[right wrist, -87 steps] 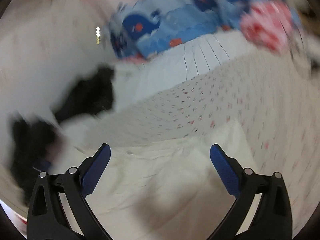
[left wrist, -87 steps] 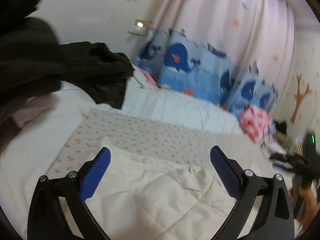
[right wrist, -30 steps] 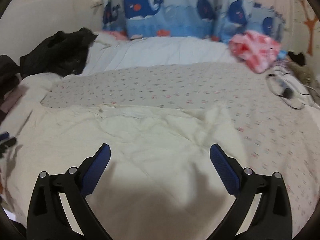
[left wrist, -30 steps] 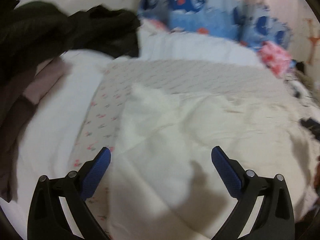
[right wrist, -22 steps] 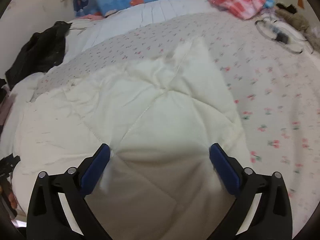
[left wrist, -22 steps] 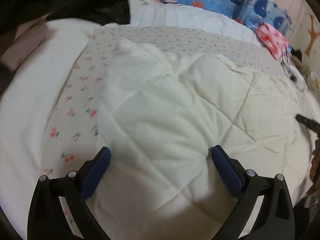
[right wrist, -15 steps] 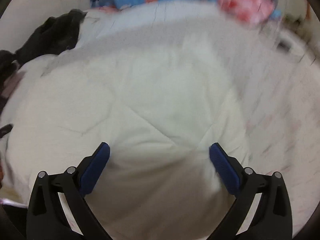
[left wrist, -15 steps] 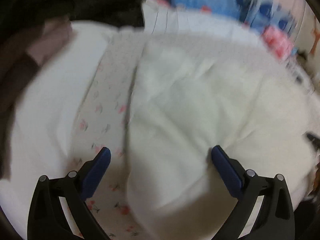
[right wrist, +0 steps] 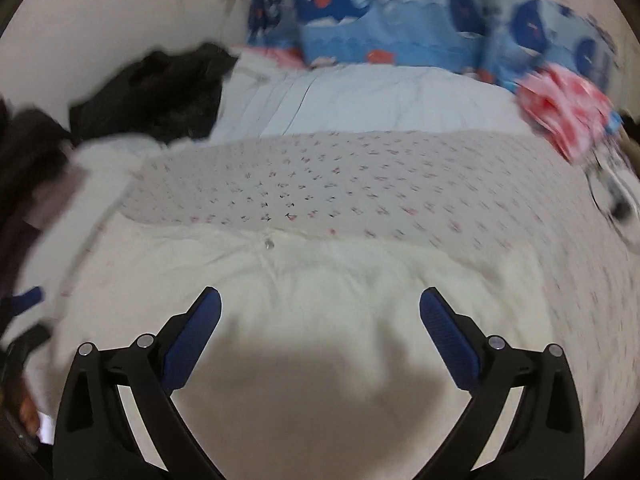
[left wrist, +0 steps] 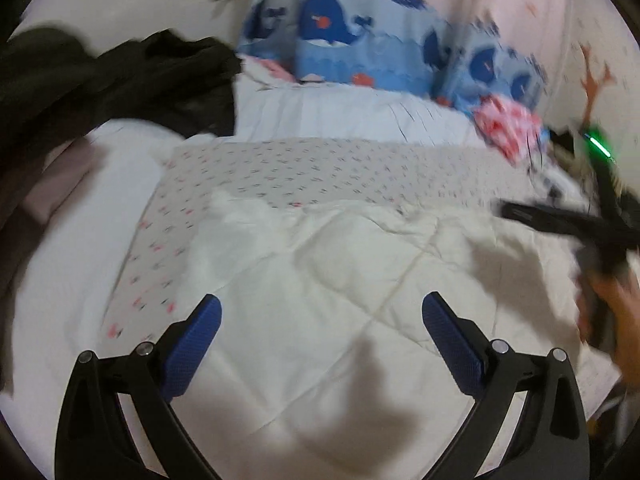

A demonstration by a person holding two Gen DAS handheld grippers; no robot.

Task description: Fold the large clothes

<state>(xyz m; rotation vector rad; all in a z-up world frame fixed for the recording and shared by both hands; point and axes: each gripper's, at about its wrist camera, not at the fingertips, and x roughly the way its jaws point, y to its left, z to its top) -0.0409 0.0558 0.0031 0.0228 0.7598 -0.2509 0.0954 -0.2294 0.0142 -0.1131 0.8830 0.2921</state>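
Behind the bed, whale-print cushions (right wrist: 400, 20) line the wall. On the floral sheet (right wrist: 340, 176) lies a cream quilted garment (left wrist: 340, 300), spread flat under both tools. Left gripper (left wrist: 320, 320) and right gripper (right wrist: 320, 312) hover spread wide, grasping nothing. Dark clothes (left wrist: 140, 76) are piled at the left.

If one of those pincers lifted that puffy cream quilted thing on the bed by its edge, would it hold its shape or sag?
The cream quilted padded garment would probably sag: it already lies in soft wrinkles and folds. Its puffy stitched panels suggest light filling, so likely light for its bulk. Both the left hand-held gripper and the right hand-held gripper are open above it.
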